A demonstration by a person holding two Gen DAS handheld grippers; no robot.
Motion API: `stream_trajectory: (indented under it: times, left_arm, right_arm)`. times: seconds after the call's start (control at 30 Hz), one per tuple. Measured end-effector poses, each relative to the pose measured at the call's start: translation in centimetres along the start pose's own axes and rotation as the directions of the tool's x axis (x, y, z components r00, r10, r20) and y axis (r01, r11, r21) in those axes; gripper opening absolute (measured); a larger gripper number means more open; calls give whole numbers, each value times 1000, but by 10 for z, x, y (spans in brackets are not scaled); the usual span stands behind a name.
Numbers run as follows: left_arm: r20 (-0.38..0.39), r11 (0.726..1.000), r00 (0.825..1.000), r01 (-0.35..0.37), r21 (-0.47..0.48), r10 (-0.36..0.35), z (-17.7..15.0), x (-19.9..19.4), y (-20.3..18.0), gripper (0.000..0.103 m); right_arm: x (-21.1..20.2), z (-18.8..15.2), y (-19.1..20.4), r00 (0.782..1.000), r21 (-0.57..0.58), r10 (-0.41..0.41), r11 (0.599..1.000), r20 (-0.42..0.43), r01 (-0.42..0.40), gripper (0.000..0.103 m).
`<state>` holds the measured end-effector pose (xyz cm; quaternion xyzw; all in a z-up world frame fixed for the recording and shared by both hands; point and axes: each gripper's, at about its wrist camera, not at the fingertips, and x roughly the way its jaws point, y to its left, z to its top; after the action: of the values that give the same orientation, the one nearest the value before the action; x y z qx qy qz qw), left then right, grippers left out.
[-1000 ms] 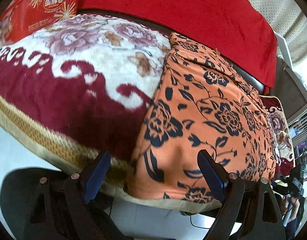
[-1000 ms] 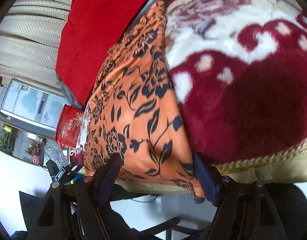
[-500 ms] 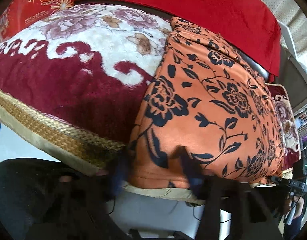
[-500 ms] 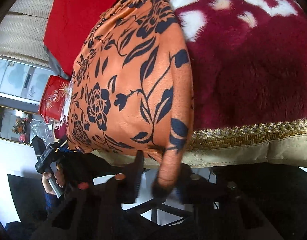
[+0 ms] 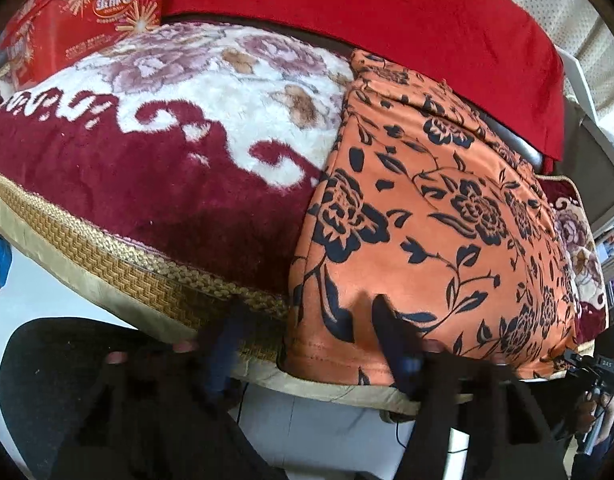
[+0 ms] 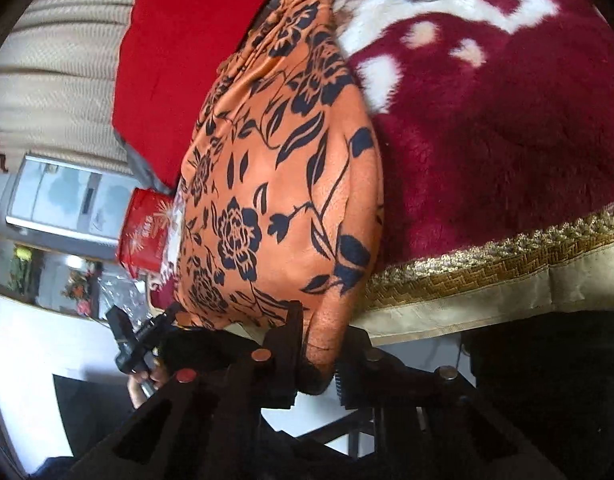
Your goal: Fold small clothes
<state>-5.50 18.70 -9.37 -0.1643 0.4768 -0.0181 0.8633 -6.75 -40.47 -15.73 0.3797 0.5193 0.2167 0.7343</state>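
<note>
Nearest you, your right claw [image 6: 319, 364] is pinched on the near corner of the orange garment printed with black flowers [image 6: 283, 184]; its jaws are closing, and a rolled lip of the cloth hangs between them over the front edge of the bed. Your left claw [image 5: 307, 344] is blurred, so take this with some doubt: its jaws look to be opening, standing moderately wide astride the garment's other near corner, one finger resting on the orange cloth and the other out over the woven gold border [image 5: 119, 264]. Whether the pads press the cloth there I cannot tell.

The garment lies flat on the plush maroon-and-cream flowered blanket [image 5: 155, 168], its long axis running straight away from you, from the hem at your claws toward the gathered far end by the red cloth draped at the back [image 5: 387, 12]. Both claws sit at the near end, about equally close to the hem, so the coming fold probably carries this end away from you along that axis. A red printed snack bag [image 5: 79, 20] stands at the far left, well clear of it.
</note>
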Motion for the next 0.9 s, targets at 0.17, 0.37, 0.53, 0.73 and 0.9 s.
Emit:
stream_trajectory:
  times: [0.17, 0.37, 0.53, 0.73, 0.9]
  left_arm:
    - [-12, 999, 1000, 26, -19, -26, 2, 2, 1, 24]
    - [-4, 996, 997, 80, -38, -80, 8, -11, 5, 5]
    - [51, 989, 989, 139, -51, -136, 21, -30, 5, 5]
    - [59, 989, 989, 140, -55, -137, 28, -36, 1, 5]
    - [90, 991, 988, 132, -38, -128, 39, -40, -1, 5]
  right_arm:
    - [-9, 3, -9, 998, 59, 42, 997, 50, -45, 42]
    - [-20, -2, 4, 997, 11, -31, 999, 72, 31, 8]
    - [-48, -1, 28, 988, -34, 39, 999, 151, -34, 8]
    - [-54, 10, 41, 983, -56, 64, 997, 172, -55, 7]
    - [-72, 14, 46, 966, -74, 113, 992, 234, -98, 7]
